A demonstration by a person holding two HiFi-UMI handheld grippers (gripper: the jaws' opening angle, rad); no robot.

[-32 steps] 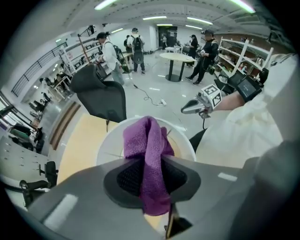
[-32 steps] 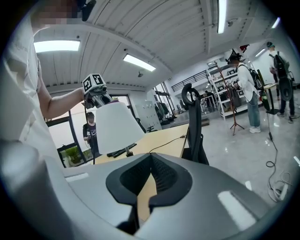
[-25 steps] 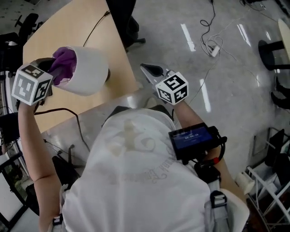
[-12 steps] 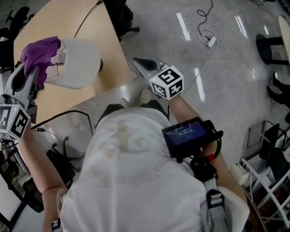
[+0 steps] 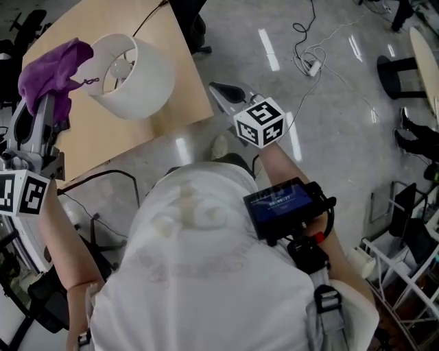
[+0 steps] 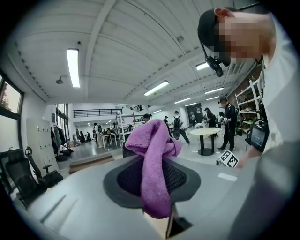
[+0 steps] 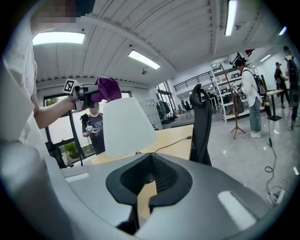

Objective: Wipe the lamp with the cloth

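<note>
A lamp with a white shade (image 5: 130, 68) stands on the tan table (image 5: 103, 130); the bulb shows through the shade's open top. My left gripper (image 5: 42, 103) is shut on a purple cloth (image 5: 51, 72), raised just left of the shade's rim. In the left gripper view the cloth (image 6: 154, 164) drapes over the jaws of the left gripper (image 6: 157, 154). My right gripper (image 5: 230, 96) hovers off the table's right edge, shut with nothing in it. The right gripper view, past the right gripper (image 7: 151, 159), shows the shade (image 7: 126, 126) with the cloth (image 7: 105, 89) above its top left.
A black office chair (image 7: 201, 122) stands at the table's far side. A black cable (image 5: 147, 20) runs across the table, another (image 5: 103, 178) hangs off its near edge. Cables and a power strip (image 5: 312, 65) lie on the floor. A person (image 7: 96, 126) stands behind the lamp.
The left gripper has lifted the cloth away from the shade's open top, swung back to the left and turned. The right gripper has hardly moved.
</note>
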